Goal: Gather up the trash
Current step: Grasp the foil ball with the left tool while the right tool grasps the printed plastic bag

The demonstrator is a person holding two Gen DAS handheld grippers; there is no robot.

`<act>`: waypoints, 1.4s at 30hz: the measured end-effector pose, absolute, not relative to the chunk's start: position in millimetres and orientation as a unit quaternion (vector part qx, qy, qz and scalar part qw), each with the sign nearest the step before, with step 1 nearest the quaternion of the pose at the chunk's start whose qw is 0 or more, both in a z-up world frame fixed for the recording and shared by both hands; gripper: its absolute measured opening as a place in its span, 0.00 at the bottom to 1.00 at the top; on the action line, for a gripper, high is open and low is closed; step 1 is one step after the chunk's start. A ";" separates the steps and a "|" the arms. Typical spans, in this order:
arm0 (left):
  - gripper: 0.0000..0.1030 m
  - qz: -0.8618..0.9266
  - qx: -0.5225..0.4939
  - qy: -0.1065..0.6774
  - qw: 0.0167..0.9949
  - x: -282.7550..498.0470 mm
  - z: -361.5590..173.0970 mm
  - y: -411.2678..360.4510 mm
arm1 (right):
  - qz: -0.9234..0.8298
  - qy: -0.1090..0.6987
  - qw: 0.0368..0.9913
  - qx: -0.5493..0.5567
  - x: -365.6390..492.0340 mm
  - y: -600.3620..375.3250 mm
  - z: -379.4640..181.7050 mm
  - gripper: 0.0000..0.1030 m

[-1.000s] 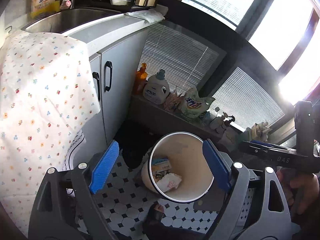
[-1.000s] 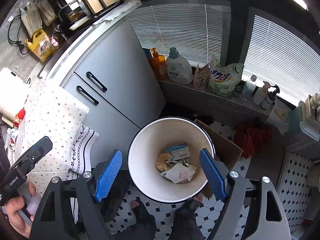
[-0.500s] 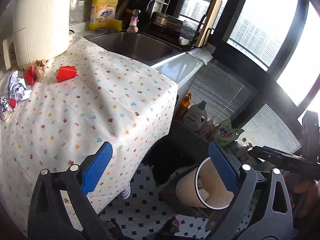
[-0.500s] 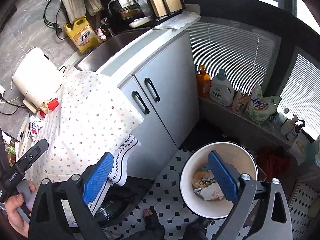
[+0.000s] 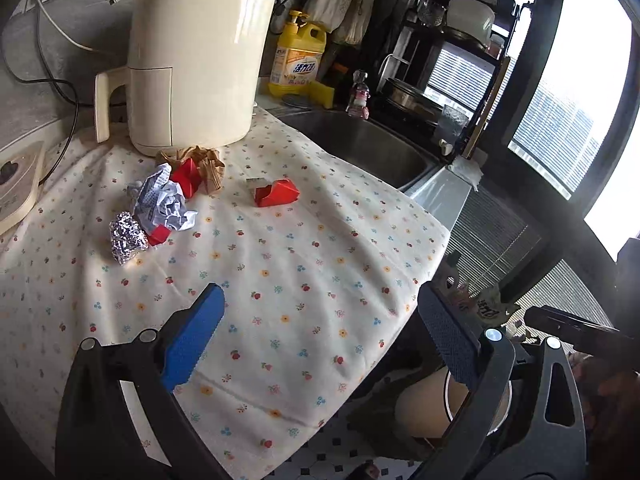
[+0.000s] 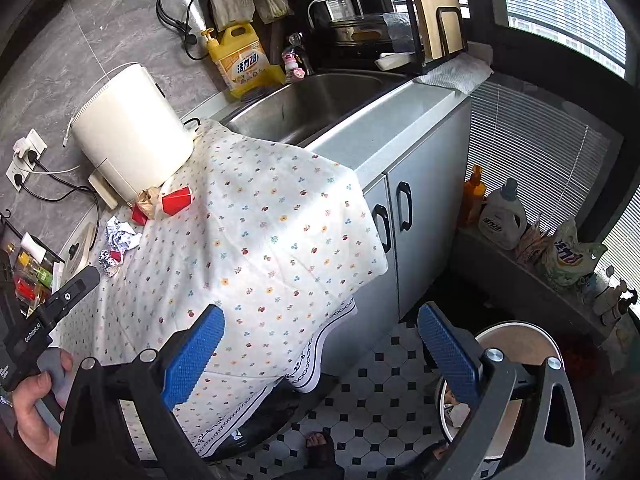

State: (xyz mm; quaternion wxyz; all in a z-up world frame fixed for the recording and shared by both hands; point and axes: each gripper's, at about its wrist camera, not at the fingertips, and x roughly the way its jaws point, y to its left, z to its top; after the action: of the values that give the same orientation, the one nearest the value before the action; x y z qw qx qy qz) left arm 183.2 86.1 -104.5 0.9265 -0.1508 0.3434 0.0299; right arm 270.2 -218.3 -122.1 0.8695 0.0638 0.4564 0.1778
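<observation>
Covering the table: floral cloth (image 5: 304,264), draping over the front edge in the right wrist view (image 6: 280,240).
Standing at the back of the cloth: cream appliance (image 5: 192,64), upright, handle facing left.
Sitting beyond the cloth's far edge: steel sink (image 5: 360,148), yellow detergent jug (image 5: 296,60) behind it.
Standing on the tiled floor below the table edge: trash bin (image 6: 516,332), partly hidden behind the right-hand finger in both views; some paper showing inside, contents otherwise not readable.

Trash lying on the cloth, all near the appliance base, well apart from both grippers:
- crumpled white paper (image 5: 164,200), touching the foil ball and a red scrap
- red carton (image 5: 278,194), lying alone, apart from the cluster
- crumpled brown paper (image 5: 200,164), just in front of the appliance, touching another red piece (image 5: 188,176)
- foil ball (image 5: 126,236), nearest the camera of the pile

Left gripper (image 5: 320,340): jaws standing fully apart, holding nothing, hovering over bare cloth.
Right gripper (image 6: 320,344): jaws likewise spread wide, gripping nothing, hanging over the draped cloth edge and floor.
Showing at the lower left of the right wrist view: a hand (image 6: 36,404) wrapping the other gripper's handle.
</observation>
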 end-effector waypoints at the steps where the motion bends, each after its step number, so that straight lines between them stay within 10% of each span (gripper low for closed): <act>1: 0.93 0.033 -0.151 0.342 0.927 181.8 -104.6 93.0 | 0.179 0.455 0.870 0.063 269.9 -212.4 -121.7 0.92; 12: 0.93 0.057 -0.147 0.331 0.930 175.4 -109.9 171.5 | 0.169 0.447 0.876 0.066 255.9 -151.7 -121.7 0.92; 42: 0.42 0.024 -0.216 0.366 0.905 217.4 -165.0 266.7 | 0.129 0.454 0.880 0.054 232.1 -86.8 -122.2 0.92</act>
State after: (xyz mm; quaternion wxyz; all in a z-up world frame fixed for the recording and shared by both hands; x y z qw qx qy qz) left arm 217.4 266.7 -165.0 0.9047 -0.2163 0.3663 0.0243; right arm 232.1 -86.8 -122.2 0.8801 0.0544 0.4537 0.1286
